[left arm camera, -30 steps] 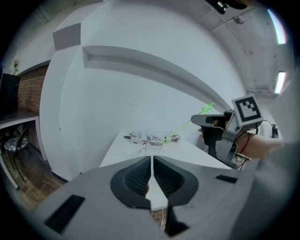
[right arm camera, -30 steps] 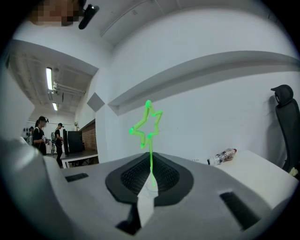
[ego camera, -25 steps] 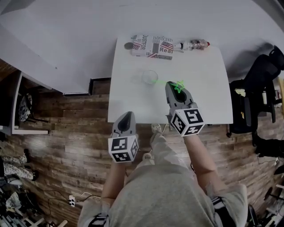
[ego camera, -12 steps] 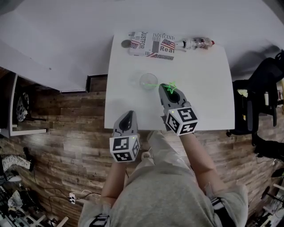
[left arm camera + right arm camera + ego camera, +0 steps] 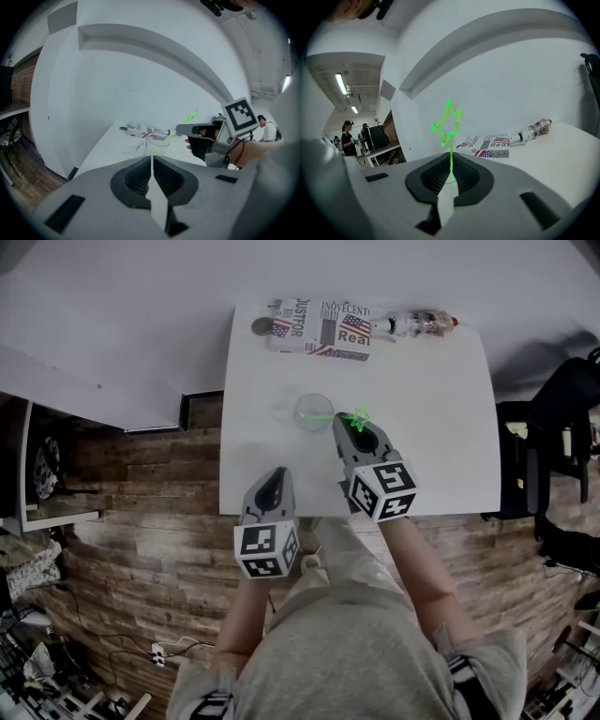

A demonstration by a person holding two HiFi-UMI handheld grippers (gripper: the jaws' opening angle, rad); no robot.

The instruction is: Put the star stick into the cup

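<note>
A clear glass cup [image 5: 314,412] stands near the middle of the white table [image 5: 441,427]. My right gripper [image 5: 357,427] is shut on the green star stick [image 5: 356,418], just right of the cup; the star end rises above the jaws [image 5: 447,123], and the stick's lower end slants over the cup's rim [image 5: 161,140]. The left gripper view shows the cup [image 5: 156,146] with the right gripper [image 5: 190,130] beside it. My left gripper [image 5: 270,486] is shut on nothing and hangs over the table's near edge, short of the cup.
A printed pouch with flag pattern [image 5: 322,329] lies at the table's far edge, with a small plastic bottle [image 5: 419,322] on its side to the right. A dark office chair [image 5: 562,418] stands right of the table. Wood floor lies to the left.
The right gripper has carried the star stick left, closer to the cup, so the stick's end now reaches over the rim. The left gripper has hardly moved.
</note>
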